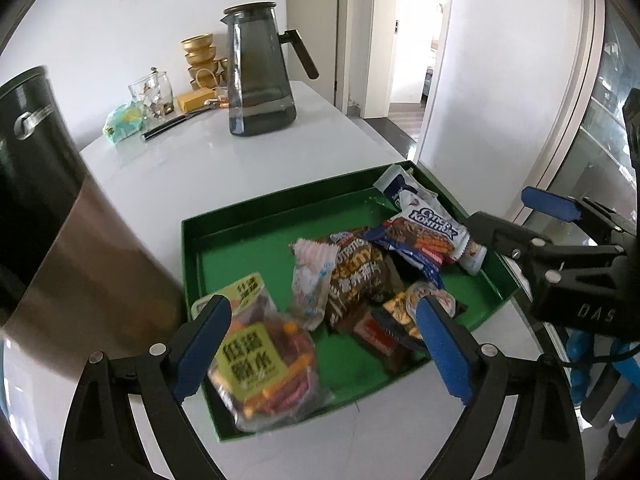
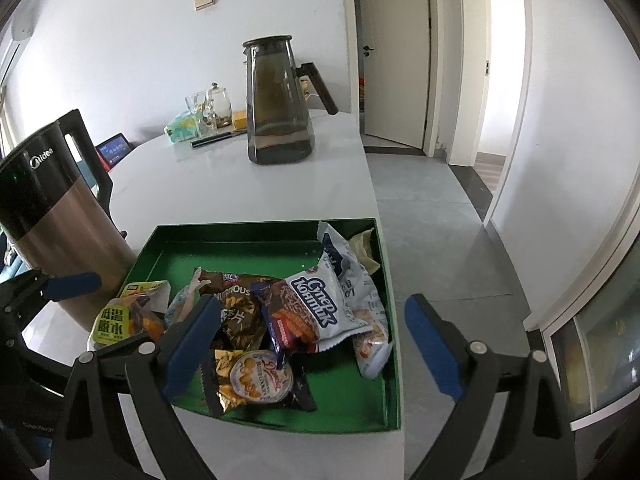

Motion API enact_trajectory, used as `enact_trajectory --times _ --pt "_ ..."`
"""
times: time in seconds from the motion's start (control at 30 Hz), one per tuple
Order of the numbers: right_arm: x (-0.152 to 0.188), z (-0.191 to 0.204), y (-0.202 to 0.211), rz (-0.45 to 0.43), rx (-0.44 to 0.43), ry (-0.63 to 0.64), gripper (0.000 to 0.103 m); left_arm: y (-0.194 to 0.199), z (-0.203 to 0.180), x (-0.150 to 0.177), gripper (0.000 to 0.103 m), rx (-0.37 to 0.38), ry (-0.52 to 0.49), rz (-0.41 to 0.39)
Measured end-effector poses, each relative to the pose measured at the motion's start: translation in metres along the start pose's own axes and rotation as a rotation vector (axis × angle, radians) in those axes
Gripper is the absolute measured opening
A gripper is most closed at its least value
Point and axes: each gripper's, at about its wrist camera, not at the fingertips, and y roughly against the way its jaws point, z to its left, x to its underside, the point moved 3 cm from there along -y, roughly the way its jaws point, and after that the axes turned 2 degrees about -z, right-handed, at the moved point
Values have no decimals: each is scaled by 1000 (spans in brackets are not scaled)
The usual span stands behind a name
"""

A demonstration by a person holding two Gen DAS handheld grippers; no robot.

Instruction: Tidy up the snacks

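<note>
A shallow green tray (image 1: 256, 220) (image 2: 240, 236) lies at the near right corner of the white table, filled with several snack packets. Among them are a clear bag with a yellow-green label (image 1: 260, 356) (image 2: 116, 322), a brown packet (image 1: 358, 272) (image 2: 240, 304), a white and blue wafer packet (image 1: 432, 232) (image 2: 332, 308) and a round gold-lidded biscuit pack (image 2: 260, 376). My left gripper (image 1: 324, 344) hovers open above the tray's near side, nothing between its fingers. My right gripper (image 2: 312, 348) is open over the tray's right half, also empty; it shows at the right of the left wrist view (image 1: 516, 220).
A black and bronze electric kettle (image 1: 48, 208) (image 2: 52, 216) stands just left of the tray. A smoked glass pitcher (image 1: 260, 76) (image 2: 280, 104) stands further back, with glass jars (image 1: 154, 94), gold bowls (image 1: 202, 56) and a pen behind. The table's right edge (image 2: 374, 200) drops to a tiled floor.
</note>
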Motion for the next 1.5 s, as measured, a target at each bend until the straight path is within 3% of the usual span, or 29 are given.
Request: enact_trajectory --times 0.1,0.23,0.9,1.27,1.5 --pt "4 3 11 -6 -3 -8 103 10 3 9 91 -7 17 12" --pt "11 18 26 -4 -12 8 103 31 6 25 91 -80 -1 -2" --pt "48 116 136 -8 32 85 103 147 41 88 91 -12 31 -67" --pt "72 157 171 0 39 101 103 178 60 115 91 24 21 -65" --pt "80 163 184 -3 55 108 103 194 68 120 91 -16 -8 -91"
